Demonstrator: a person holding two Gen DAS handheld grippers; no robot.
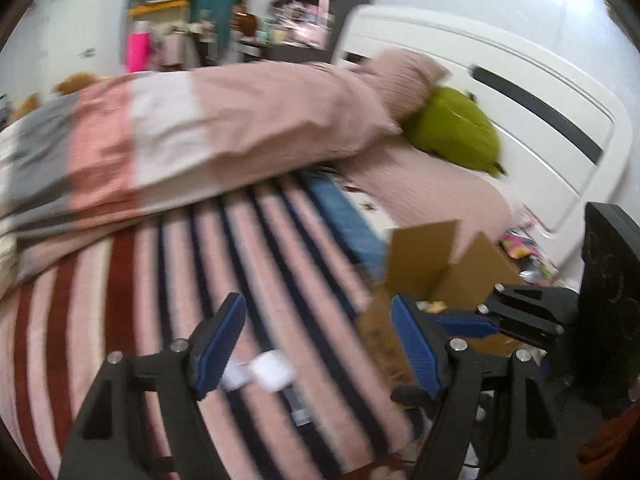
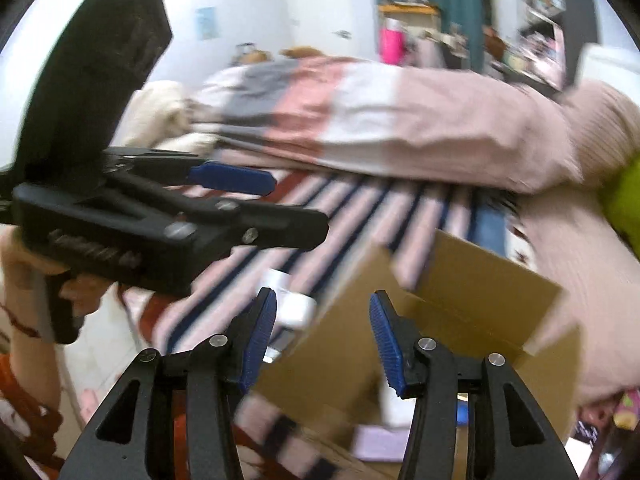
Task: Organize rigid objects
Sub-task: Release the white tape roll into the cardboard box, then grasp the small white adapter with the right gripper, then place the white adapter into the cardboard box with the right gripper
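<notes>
A small white object (image 1: 266, 372) lies on the striped blanket (image 1: 200, 300), just beyond and between my left gripper's fingers; it also shows in the right wrist view (image 2: 294, 304). My left gripper (image 1: 320, 344) is open and empty above it, and it appears from the side in the right wrist view (image 2: 280, 204). An open cardboard box (image 2: 460, 308) sits on the bed to the right, with a few items inside. My right gripper (image 2: 322, 340) is open and empty over the box's near flap. The box shows in the left wrist view (image 1: 440, 276), with the right gripper (image 1: 480, 324) in front of it. Both views are motion-blurred.
A folded pink, white and grey duvet (image 1: 200, 128) lies across the bed behind the blanket. A green plush (image 1: 456, 128) and pink pillows (image 1: 404, 76) rest against the white headboard (image 1: 520, 92). Cluttered shelves (image 1: 292, 12) stand at the back.
</notes>
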